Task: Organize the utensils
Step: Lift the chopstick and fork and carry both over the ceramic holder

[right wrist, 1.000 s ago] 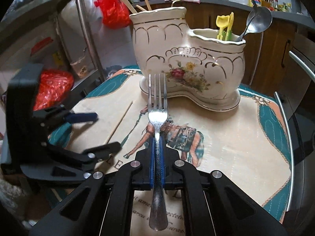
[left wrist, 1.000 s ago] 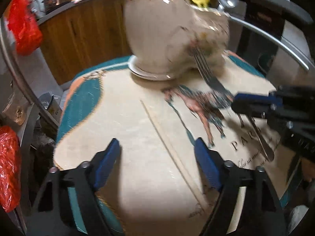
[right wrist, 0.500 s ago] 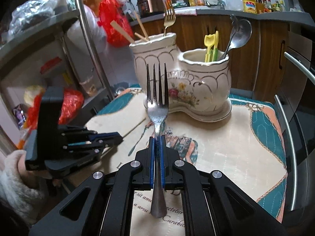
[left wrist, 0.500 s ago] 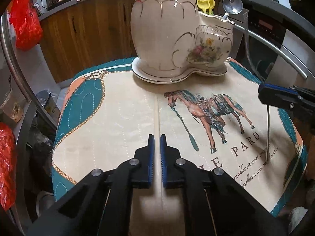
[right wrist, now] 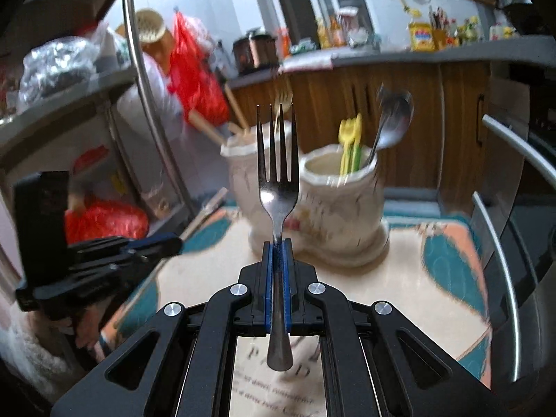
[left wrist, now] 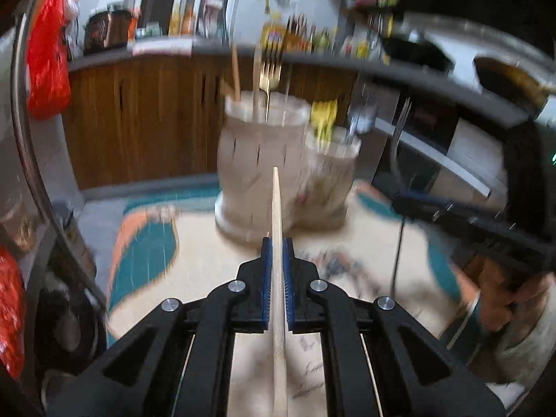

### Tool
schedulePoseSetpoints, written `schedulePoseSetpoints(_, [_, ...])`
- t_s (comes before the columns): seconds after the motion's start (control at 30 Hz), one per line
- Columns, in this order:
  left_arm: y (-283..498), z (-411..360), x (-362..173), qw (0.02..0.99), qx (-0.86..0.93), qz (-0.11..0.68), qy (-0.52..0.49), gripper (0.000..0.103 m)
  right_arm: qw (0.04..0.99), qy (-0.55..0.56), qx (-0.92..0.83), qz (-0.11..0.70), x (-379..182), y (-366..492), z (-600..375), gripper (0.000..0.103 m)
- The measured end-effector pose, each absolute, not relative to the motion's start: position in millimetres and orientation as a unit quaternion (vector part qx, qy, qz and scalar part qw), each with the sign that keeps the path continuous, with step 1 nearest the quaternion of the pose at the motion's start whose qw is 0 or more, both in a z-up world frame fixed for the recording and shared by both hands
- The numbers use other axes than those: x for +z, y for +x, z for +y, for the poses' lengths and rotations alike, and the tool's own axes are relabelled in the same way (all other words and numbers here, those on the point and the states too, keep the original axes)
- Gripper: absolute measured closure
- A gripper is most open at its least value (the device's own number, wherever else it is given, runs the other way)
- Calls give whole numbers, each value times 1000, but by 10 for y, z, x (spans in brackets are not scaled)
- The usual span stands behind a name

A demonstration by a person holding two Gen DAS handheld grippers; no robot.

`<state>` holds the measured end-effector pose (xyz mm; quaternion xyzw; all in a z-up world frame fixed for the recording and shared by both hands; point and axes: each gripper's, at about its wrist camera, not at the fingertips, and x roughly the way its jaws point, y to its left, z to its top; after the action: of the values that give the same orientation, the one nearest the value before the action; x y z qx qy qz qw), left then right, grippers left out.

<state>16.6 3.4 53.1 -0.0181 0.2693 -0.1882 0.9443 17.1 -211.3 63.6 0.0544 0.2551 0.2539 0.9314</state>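
With your left gripper [left wrist: 277, 259] clamping the pale wooden chopstick [left wrist: 276, 208] and your right gripper [right wrist: 277, 260] the steel fork [right wrist: 277, 187], both short of the cream ceramic two-pot holder [right wrist: 312, 201], either could snag its crowded rim.

Left gripper [left wrist: 277, 243] and right gripper [right wrist: 277, 243] both tilted slightly downward, jaws clamped shut.

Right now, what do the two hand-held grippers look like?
Both match: the left hand-held gripper and right hand-held gripper have matte black angular linkage arms with silver round pivot bolts and ribbed blue pads. No cables show. A pale fleecy sleeve shows behind the left one.
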Motion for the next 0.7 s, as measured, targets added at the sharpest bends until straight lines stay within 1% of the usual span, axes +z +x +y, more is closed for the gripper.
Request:
schedulePoseSetpoints(0.17, [196,-67,962,960,-190,205,-25,97,944,73,245,210,881,220,-2195,97])
schedulePoseSetpoints(0.43, [693,-293,1531,970,-201,130,-41,97,961,87,217,146,1289,627,-2281,97])
schedulePoseSetpoints(0.57, [943,-437,1668,977,-189,88,-39,97,965,101,207,125,1383,833,-2346,97])
schedulePoseSetpoints(0.7, [1191,-504,1640,978,-185,82,-50,97,965,114,204,116,1353,1076,-2372,97])
